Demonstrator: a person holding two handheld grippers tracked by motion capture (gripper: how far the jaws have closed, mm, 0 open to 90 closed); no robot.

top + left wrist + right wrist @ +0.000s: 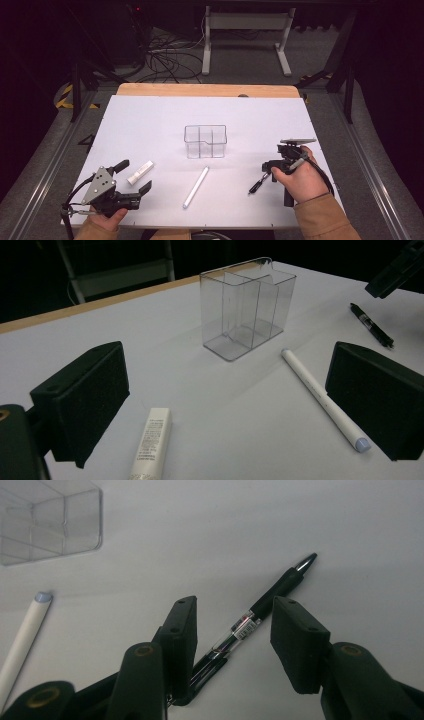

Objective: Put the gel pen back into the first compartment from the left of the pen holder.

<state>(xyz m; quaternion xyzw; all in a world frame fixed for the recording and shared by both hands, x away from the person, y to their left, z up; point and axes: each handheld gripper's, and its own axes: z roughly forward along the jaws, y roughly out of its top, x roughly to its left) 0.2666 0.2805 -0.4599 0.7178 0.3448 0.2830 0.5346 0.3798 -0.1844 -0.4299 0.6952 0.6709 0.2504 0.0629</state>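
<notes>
- The right gripper [232, 630] hangs over a black pen [260, 612] lying on the white table [150, 125]; its jaws are half open, straddling the barrel, pads not yet pressing.
- The left gripper [132, 176] rests wide open and empty.
- To grip well, centre the barrel between the pads, then close squarely.
- The pen's small label [246, 625] is too small to read.

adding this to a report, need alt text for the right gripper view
The right gripper hangs just above a black pen lying on the white table, its two black jaws straddling the pen, apart and not pressing it. A clear divided organizer sits at upper left, and a white marker lies at the left edge.
</notes>
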